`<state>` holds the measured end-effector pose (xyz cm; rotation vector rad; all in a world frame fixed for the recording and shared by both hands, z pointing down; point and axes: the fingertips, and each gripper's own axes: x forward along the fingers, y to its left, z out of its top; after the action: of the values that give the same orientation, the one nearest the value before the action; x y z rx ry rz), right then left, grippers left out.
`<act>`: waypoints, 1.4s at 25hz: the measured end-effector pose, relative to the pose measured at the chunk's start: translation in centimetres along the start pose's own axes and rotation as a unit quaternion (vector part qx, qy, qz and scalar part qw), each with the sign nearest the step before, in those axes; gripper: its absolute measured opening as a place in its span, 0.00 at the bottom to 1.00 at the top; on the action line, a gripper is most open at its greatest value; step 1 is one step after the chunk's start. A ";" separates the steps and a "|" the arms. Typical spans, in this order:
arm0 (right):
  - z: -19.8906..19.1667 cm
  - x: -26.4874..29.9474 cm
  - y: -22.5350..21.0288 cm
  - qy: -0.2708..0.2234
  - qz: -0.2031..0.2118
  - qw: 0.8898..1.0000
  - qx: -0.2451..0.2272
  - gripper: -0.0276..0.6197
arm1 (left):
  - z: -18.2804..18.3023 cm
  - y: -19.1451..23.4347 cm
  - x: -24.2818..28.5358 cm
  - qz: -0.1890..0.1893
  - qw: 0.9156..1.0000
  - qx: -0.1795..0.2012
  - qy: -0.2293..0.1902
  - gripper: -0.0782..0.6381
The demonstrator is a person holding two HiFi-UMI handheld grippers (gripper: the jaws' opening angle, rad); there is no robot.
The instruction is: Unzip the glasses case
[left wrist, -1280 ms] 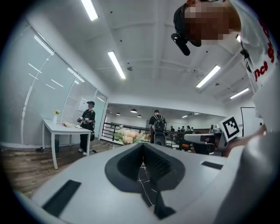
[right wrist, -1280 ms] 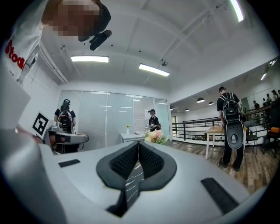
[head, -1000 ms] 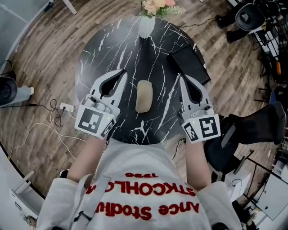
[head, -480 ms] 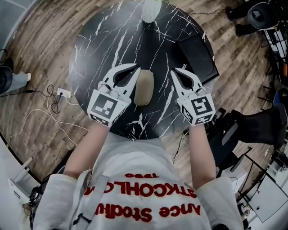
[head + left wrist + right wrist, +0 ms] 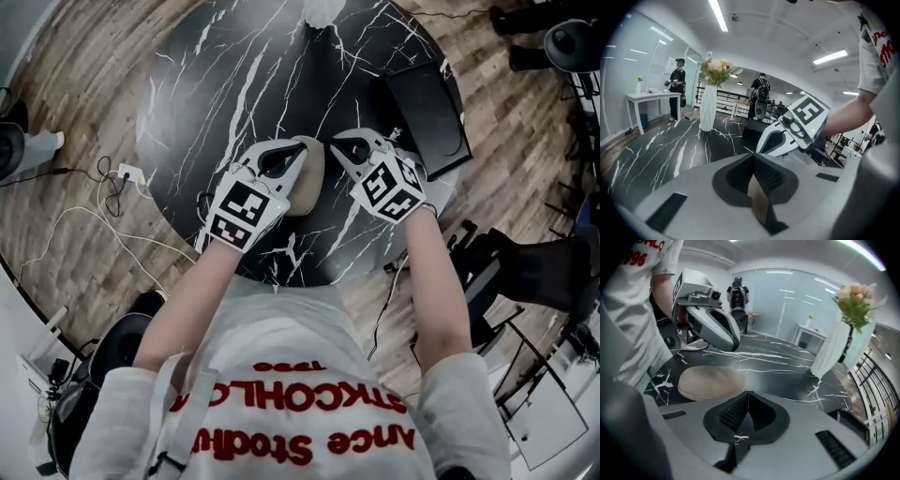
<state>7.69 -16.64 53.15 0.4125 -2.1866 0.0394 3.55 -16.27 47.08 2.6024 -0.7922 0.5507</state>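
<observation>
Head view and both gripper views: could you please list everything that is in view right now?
table: one, black marble with white veins, round, centre.
glasses case: one, beige, middle of the table, between the tools.
vase: one, white, holding pink flowers, table's far edge.
flat item: one, black, rectangular, table's right side.
plug strip: one, white, floor left of the table.
left tool: one, white, jaws together, over the case's left edge.
right tool: one, white, jaws together, beside the case's right edge.

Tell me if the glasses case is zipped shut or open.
Shut, it seems: the glasses case lies flat on the table, halves together along the seam, no gap.
</observation>
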 end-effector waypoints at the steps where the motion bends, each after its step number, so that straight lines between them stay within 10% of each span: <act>1: -0.3 0.7 0.3 0.008 0.019 1.000 -0.019 0.07 | -0.7 -0.2 0.4 -0.001 1.000 -0.005 0.011 0.12; 12: -1.1 3.0 1.4 0.054 0.153 0.967 -0.195 0.16 | -4.9 -0.7 1.9 -0.002 0.994 -0.044 0.101 0.12; 21: -2.0 3.5 2.5 0.118 0.247 0.910 -0.311 0.18 | -5.1 -0.9 2.2 -0.010 0.993 -0.012 0.118 0.12; 35: -2.0 3.6 2.5 0.139 0.227 0.911 -0.316 0.10 | -5.2 -0.7 2.3 -0.001 0.994 -0.023 0.106 0.12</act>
<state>6.52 -14.92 57.48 -0.4460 -1.8360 -0.3285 4.41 -14.47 52.43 2.4508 -0.7234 0.7837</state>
